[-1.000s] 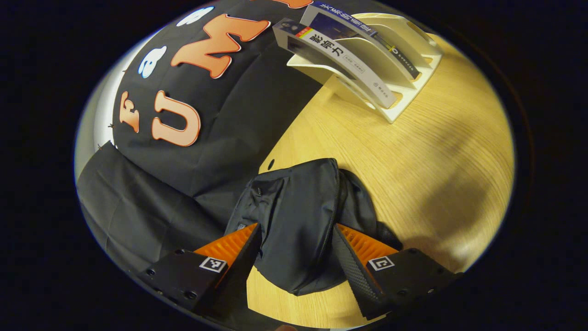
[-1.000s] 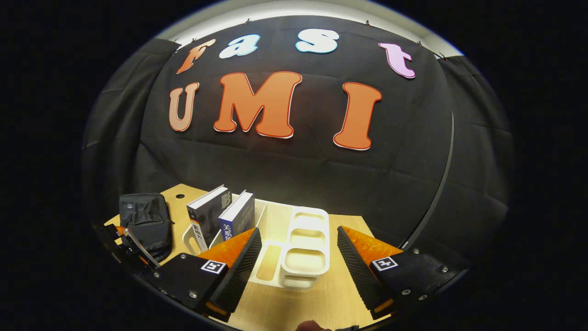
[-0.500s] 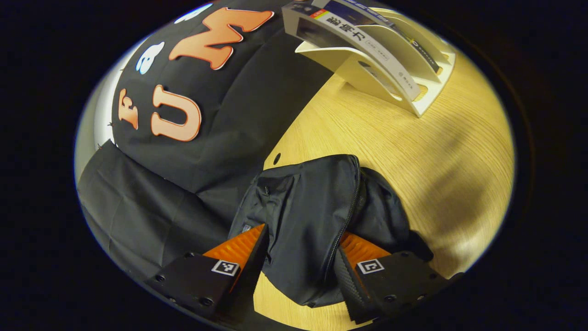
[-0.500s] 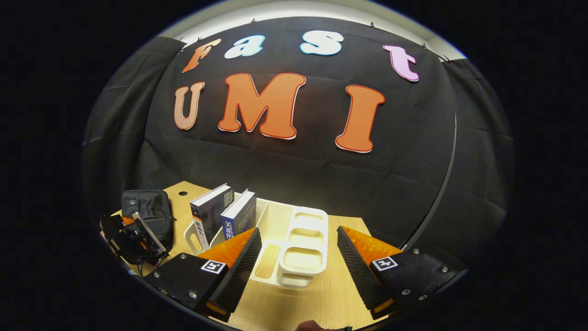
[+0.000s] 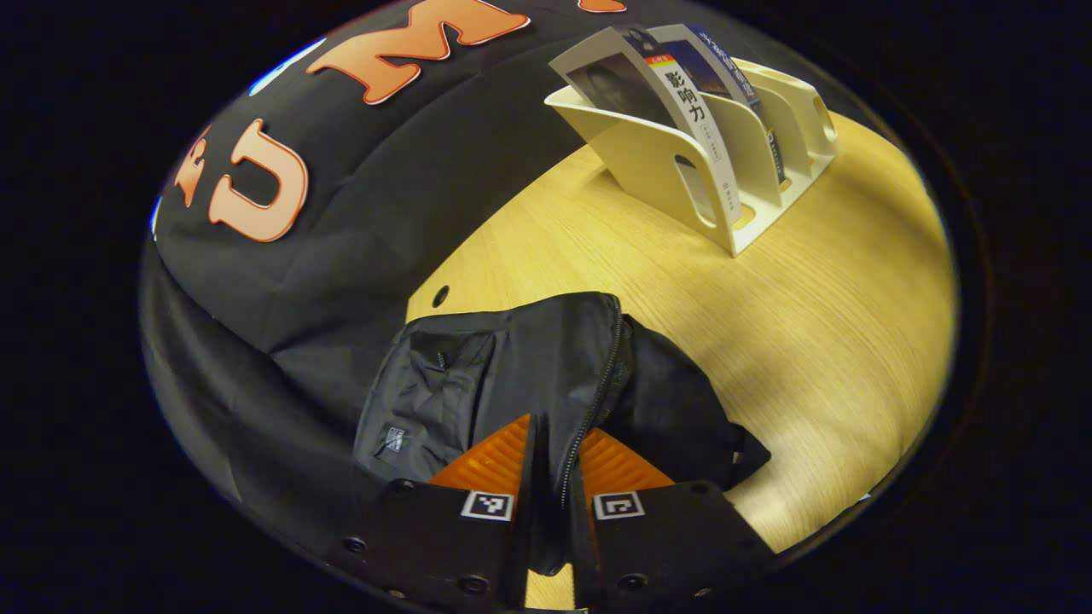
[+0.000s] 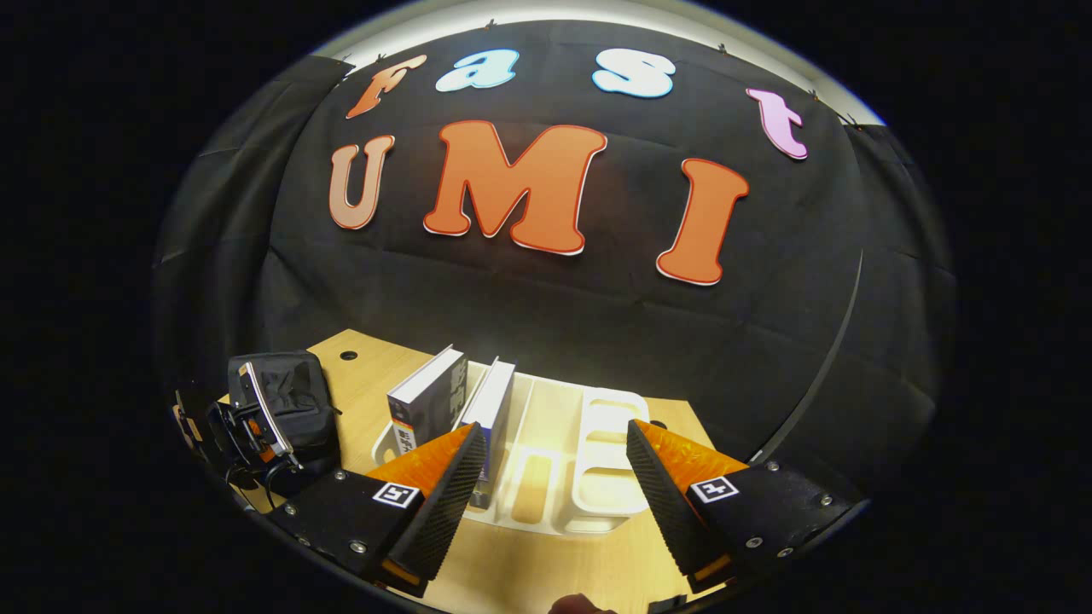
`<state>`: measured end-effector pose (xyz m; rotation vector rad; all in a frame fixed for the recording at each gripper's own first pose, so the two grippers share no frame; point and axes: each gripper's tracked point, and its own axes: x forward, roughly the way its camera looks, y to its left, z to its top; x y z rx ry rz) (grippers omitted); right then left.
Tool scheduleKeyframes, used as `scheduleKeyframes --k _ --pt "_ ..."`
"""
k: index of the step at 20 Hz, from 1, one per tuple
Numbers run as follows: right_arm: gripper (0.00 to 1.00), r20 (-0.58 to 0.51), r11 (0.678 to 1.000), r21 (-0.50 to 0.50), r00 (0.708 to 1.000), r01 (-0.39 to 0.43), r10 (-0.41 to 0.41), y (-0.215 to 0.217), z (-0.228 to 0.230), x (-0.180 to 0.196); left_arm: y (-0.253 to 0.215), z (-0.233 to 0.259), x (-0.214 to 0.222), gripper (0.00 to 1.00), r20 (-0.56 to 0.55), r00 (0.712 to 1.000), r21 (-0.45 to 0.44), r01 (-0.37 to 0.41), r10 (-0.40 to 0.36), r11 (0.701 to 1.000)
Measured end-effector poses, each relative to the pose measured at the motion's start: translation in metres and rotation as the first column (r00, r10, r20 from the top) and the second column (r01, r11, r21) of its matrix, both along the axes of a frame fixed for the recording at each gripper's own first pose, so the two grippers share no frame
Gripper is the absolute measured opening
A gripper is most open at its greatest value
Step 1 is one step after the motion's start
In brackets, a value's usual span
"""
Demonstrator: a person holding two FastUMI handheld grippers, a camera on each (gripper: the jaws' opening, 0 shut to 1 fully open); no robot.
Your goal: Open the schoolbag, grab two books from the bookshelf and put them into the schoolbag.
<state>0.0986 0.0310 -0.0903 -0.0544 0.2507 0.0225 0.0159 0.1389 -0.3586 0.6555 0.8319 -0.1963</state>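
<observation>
There are 2 books, 1 rack, 1 bag and 2 grippers. In the left gripper view the left gripper (image 5: 553,465) sits at bottom centre, its fingers pinched onto a fold of the black bag (image 5: 512,375) along the zipper (image 5: 597,384). The bag lies on the table (image 5: 810,341) in the lower middle of the frame. At the upper right stands the white rack (image 5: 682,162), with the grey book (image 5: 657,94) and the blue book (image 5: 725,85) leaning in it.

The right gripper view shows the rack's empty slots and the right gripper (image 6: 550,477) at bottom centre, fingers spread wide with nothing between them. It also shows the left gripper at lower left, against the bag.

1.0 s ago the left fingers stood apart on either side of the bag; now they have closed on it. The right fingers have stayed spread.
</observation>
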Motion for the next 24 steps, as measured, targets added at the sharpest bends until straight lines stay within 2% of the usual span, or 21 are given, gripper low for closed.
scheduleKeyframes --k 1,3,7,13,18,24 --pt "0.99 -0.013 1.0 0.001 1.0 0.002 -0.002 0.011 0.004 0.007 0.002 0.005 0.002 0.13 -0.017 1.0 -0.029 0.017 -0.018 0.999" --pt "0.99 -0.041 1.0 0.002 0.999 0.005 -0.005 0.032 0.01 0.02 0.005 0.012 0.002 0.1 -0.048 0.998 -0.096 0.039 -0.044 0.995" --pt "0.99 -0.101 1.0 -0.016 0.995 -0.013 0.011 0.074 0.018 0.049 0.021 0.04 0.014 0.08 -0.092 0.991 -0.193 0.08 -0.099 0.978" --pt "1.0 -0.198 0.999 -0.03 0.98 -0.021 0.015 0.109 0.025 0.094 0.045 0.083 0.031 0.06 -0.144 0.968 -0.294 0.156 -0.206 0.943" --pt "1.0 -0.262 0.998 -0.062 0.965 -0.028 0.011 0.121 0.026 0.121 0.06 0.112 0.05 0.06 -0.18 0.949 -0.359 0.183 -0.26 0.915" --pt "1.0 -0.38 0.995 -0.075 0.924 -0.067 0.033 0.137 0.01 0.136 0.069 0.132 0.066 0.06 -0.22 0.911 -0.386 0.247 -0.348 0.889"
